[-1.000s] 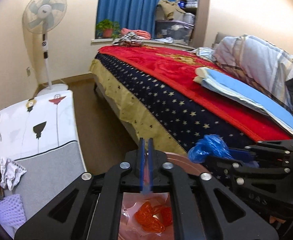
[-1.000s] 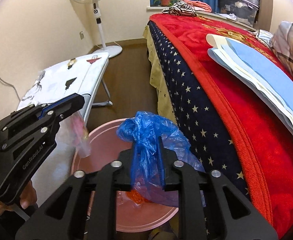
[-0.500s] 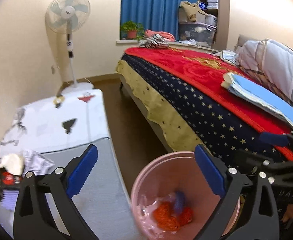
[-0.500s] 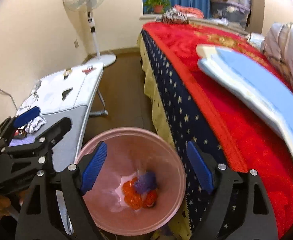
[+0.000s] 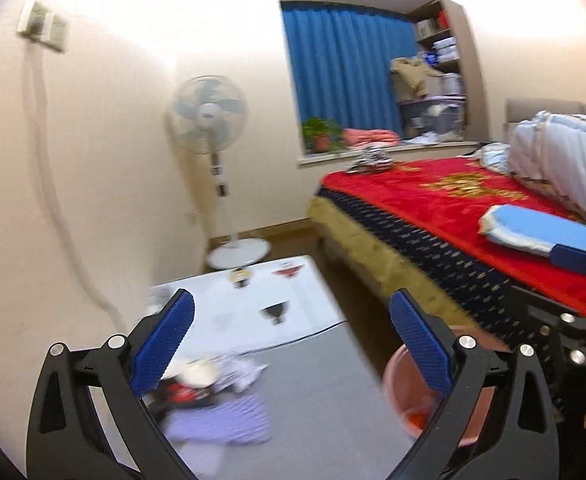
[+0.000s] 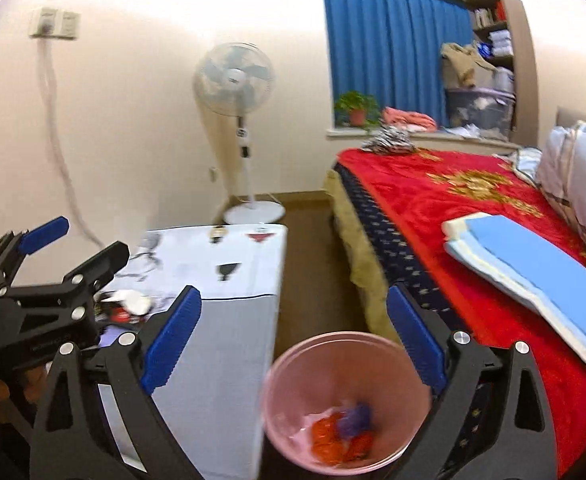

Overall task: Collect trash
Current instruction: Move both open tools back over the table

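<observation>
A pink bin (image 6: 293, 384) stands on the floor between the bed and the low table. In it lie orange scraps (image 6: 325, 436) and a crumpled blue bag (image 6: 355, 418). My right gripper (image 6: 292, 294) hangs above the bin, its jaws still opening, nothing between them. My left gripper (image 5: 292, 298) is wide open and empty, above the table's near end. On that end lie a red-and-black wrapper (image 5: 181, 392), white crumpled tissue (image 5: 239, 372) and a lilac sheet (image 5: 221, 424). The bin (image 5: 397, 376) shows at the lower right of the left wrist view.
The low table (image 5: 261, 300) has a white printed cover and a grey near end. A bed with a red blanket (image 5: 433, 200) fills the right, with a folded blue sheet (image 6: 533, 264) on it. A standing fan (image 5: 209, 120) is by the far wall. A strip of brown floor (image 6: 305, 248) runs between table and bed.
Both grippers went from shut to open. The blue bag left the right gripper and a clear bag of orange scraps left the left one; both now lie in the bin. Both grippers rose.
</observation>
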Action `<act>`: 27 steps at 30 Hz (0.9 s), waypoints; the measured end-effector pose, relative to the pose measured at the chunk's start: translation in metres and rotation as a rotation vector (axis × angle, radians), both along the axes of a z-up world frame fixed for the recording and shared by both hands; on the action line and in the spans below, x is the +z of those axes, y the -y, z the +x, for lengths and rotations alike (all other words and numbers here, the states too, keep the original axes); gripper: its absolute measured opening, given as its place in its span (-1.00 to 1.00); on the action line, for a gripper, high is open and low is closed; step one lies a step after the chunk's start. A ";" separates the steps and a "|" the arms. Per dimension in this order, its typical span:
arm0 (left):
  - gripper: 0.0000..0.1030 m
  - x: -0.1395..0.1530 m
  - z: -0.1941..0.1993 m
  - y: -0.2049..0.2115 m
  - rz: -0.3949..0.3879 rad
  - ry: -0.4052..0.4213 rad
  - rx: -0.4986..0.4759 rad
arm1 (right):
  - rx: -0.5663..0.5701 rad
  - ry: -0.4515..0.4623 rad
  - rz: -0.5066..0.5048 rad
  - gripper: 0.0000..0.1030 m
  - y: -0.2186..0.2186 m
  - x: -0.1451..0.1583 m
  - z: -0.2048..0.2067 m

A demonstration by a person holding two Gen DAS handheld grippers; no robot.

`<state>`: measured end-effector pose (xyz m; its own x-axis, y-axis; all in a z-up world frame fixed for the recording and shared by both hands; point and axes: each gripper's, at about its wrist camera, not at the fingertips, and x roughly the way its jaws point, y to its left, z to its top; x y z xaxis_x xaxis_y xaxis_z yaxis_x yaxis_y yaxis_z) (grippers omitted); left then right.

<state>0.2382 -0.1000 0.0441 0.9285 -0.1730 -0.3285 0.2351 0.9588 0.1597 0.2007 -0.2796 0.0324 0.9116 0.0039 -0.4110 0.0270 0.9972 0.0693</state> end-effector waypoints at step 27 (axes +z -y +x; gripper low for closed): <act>0.85 -0.043 -0.021 -0.128 0.027 -0.134 0.269 | 0.214 -0.016 -0.005 0.79 -0.107 -0.034 0.003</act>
